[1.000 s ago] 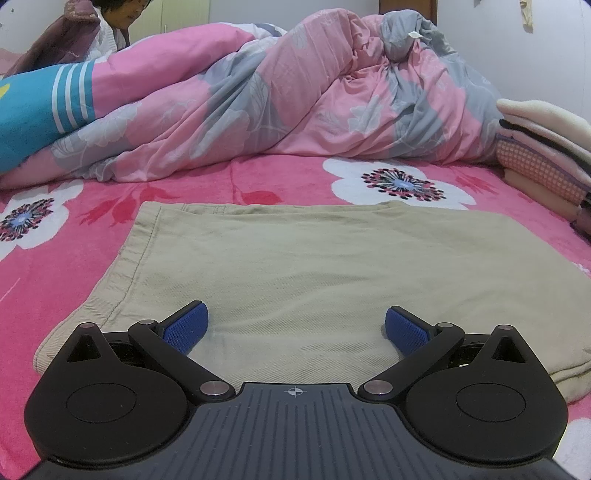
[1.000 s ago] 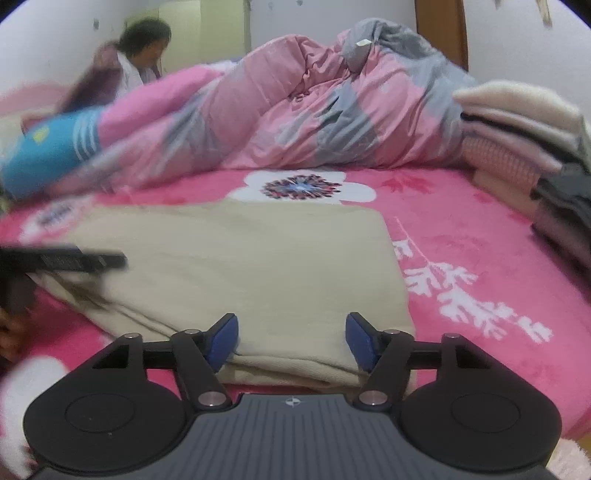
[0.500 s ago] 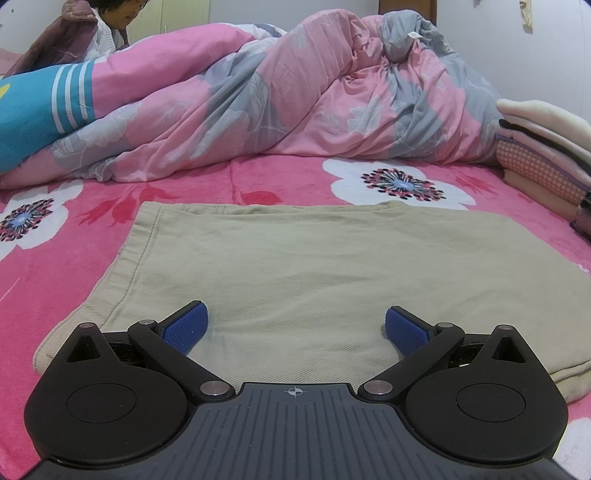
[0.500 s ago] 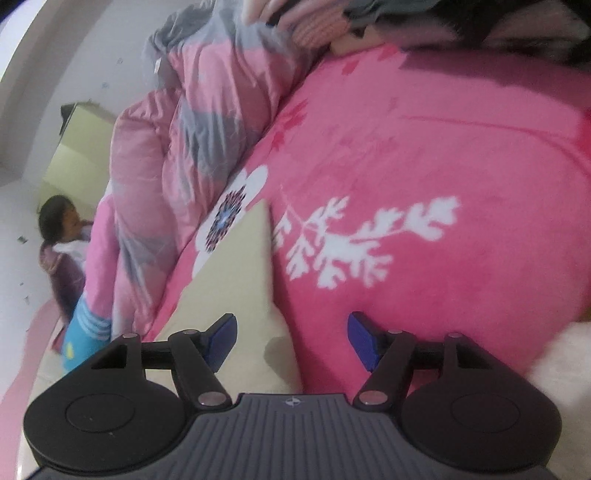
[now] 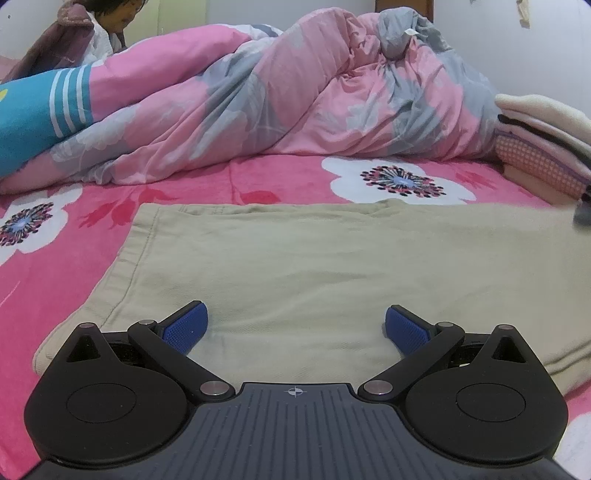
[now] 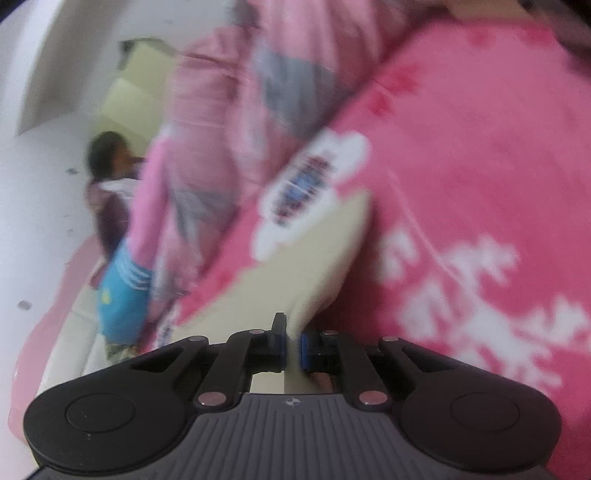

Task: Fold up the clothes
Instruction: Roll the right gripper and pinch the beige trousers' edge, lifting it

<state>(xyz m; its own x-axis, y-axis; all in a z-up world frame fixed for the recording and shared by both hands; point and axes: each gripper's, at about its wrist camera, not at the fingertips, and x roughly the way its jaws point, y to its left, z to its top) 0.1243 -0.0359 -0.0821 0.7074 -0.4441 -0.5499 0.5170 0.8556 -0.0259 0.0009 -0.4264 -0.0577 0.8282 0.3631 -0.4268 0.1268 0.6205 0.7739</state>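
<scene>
A beige folded garment [image 5: 314, 266] lies flat on the pink flowered bedsheet [image 5: 55, 266]. My left gripper [image 5: 295, 326] hovers open just above the garment's near edge, blue pads wide apart with nothing between them. In the tilted, blurred right wrist view, my right gripper [image 6: 293, 349] is shut on the right edge of the beige garment [image 6: 314, 258], with cloth pinched between the blue pads. A blurred grey shape at the right edge of the left wrist view may be the right gripper.
A bunched pink and grey quilt [image 5: 295, 110] lies along the back of the bed. A stack of folded clothes [image 5: 543, 144] sits at the right. A person [image 5: 92, 33] sits at the far left behind a blue striped pillow [image 5: 37, 118].
My right gripper rolled sideways, dropped to the garment's right edge and went from open to shut on the cloth. The left gripper has stayed still and open.
</scene>
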